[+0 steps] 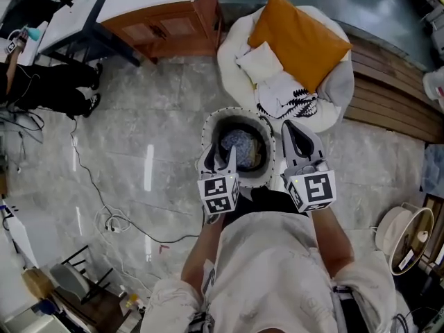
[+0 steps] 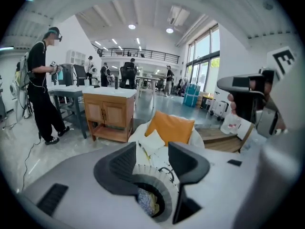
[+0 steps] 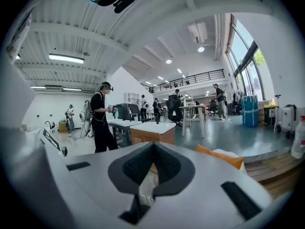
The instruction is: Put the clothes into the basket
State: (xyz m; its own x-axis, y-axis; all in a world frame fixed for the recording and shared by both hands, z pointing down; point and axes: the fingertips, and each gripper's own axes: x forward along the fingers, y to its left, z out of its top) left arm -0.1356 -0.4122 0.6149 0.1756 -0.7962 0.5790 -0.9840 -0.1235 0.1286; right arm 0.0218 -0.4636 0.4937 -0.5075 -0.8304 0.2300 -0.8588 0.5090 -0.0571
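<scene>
the basket [image 1: 239,112] is set on the pale stone floor [image 1: 139,116], straight ahead of the person holding the tools and touching the near edge of a white beanbag [image 1: 336,89]. clothes [image 1: 239,143] are seen inside it: a bluish patterned bundle lying low against the dark inner wall.

the left gripper [image 1: 220,159] is held over the basket's near left rim in the head view. in the left gripper view its fingers [image 2: 119,168] are spread wide, and nothing is held between them. through the gap the basket's rim [image 2: 164,190] and the clothes [image 2: 145,199] in it are looked down upon.

the right gripper [image 1: 300,139] is held beside the basket's right edge, level with the left one. in the right gripper view its fingers [image 3: 138,166] are brought together so that the tips meet, and nothing is gripped by them. only a pale strip of background is seen through the small opening below the tips.

on the beanbag an orange cushion [image 1: 298,40] is propped at the far side, and a small white pillow [image 1: 260,62] is laid against its left edge. a white cloth [image 1: 288,96] with black print is spread just below the pillow, near the basket's far rim but outside it.

a wooden cabinet [image 1: 166,23] is placed at the far left of the beanbag. a bystander [image 1: 48,89] in black is seen at the left edge, and a thin cable [image 1: 90,179] is trailed across the floor.
</scene>
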